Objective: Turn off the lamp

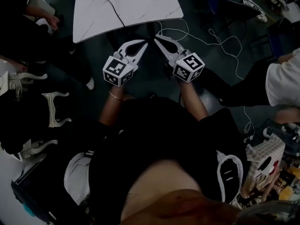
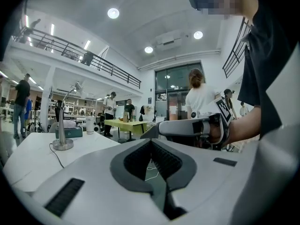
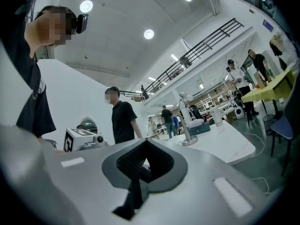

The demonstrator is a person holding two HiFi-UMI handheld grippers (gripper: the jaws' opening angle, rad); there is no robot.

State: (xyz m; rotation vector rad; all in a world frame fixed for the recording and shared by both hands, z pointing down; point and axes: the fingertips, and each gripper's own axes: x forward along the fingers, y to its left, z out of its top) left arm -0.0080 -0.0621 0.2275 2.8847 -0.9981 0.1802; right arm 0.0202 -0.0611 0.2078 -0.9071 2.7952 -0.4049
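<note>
A silver desk lamp with a round metal base (image 2: 62,143) stands on the white marble-patterned tabletop (image 1: 140,8), well back from its near edge. Its thin black cable (image 1: 114,7) trails across the surface toward the person. Both grippers hang in front of that near edge, well apart from the lamp. The left gripper (image 1: 144,43) has its jaws closed together with nothing between them. The right gripper (image 1: 156,38) is likewise closed and empty, its tips just beside the left's.

We're holding the left gripper (image 1: 144,44) and right gripper (image 1: 157,39) out front, tips nearly meeting, fingers (image 1: 132,42) pressed together on nothing.
</note>
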